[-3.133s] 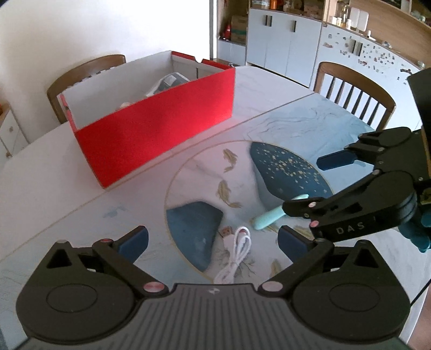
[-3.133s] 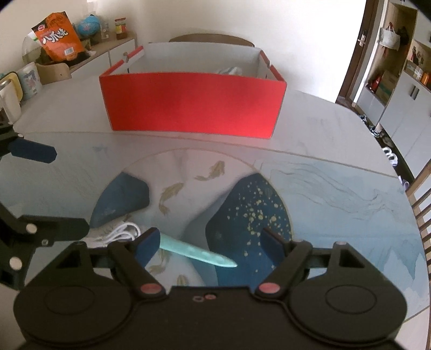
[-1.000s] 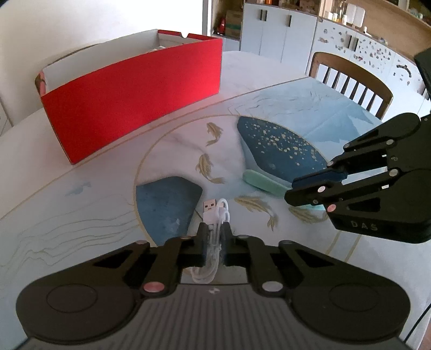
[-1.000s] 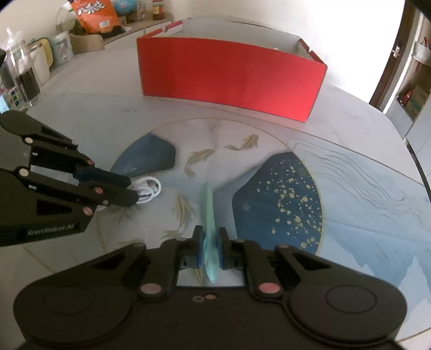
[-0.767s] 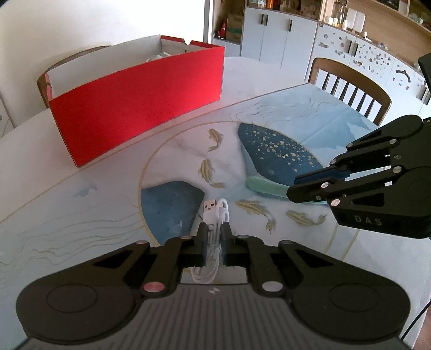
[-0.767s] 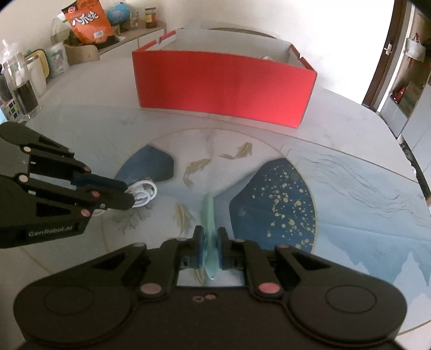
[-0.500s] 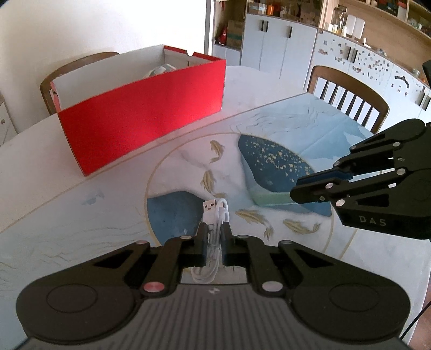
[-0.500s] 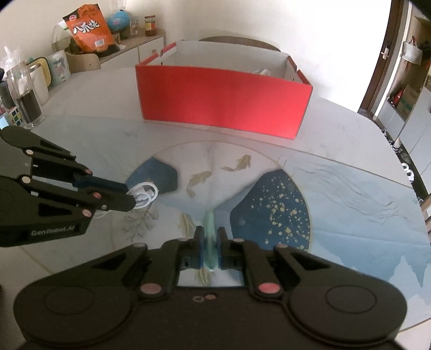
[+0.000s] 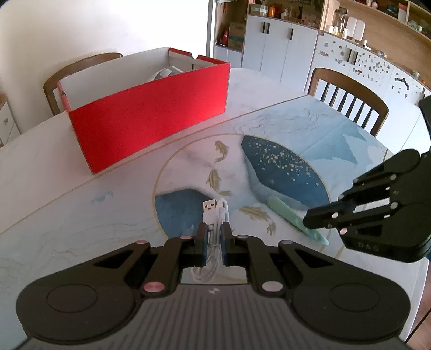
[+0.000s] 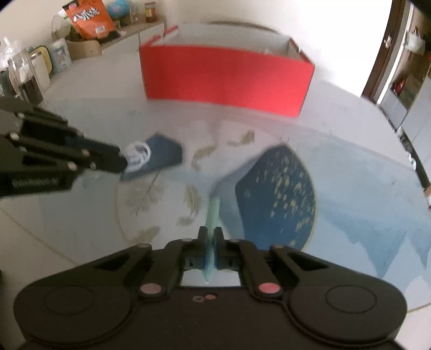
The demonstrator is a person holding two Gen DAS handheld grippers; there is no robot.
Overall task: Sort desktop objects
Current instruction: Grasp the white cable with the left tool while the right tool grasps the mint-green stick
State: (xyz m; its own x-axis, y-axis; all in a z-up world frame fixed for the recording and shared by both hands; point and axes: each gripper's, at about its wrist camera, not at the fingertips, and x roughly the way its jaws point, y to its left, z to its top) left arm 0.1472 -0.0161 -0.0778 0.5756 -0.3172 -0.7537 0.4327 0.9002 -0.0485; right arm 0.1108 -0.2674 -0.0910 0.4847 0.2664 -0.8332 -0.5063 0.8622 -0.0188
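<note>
My left gripper (image 9: 214, 228) is shut on a coiled white USB cable (image 9: 216, 212), whose plug sticks up ahead of the pads, lifted off the table. In the right wrist view the cable (image 10: 138, 153) shows at the left gripper's tip. My right gripper (image 10: 210, 233) is shut on a slim mint-green pen-like stick (image 10: 212, 212); seen from the left wrist, the stick (image 9: 285, 210) slants out of the right gripper (image 9: 312, 223) above the patterned mat. A red open-topped box (image 9: 148, 118) with a white inside stands farther back on the table, with some white items inside.
The round table wears a mat (image 9: 282, 167) printed with blue shapes and gold fish. Wooden chairs (image 9: 347, 91) stand at the far edge. A snack bag (image 10: 89, 18) and jars (image 10: 27, 78) sit on a sideboard to the left. White cabinets (image 9: 282, 48) line the far wall.
Both grippers shut on their objects, the left on the cable, the right on the stick, and lifted them off the mat. Over the last second both rose a little; the right view is blurred.
</note>
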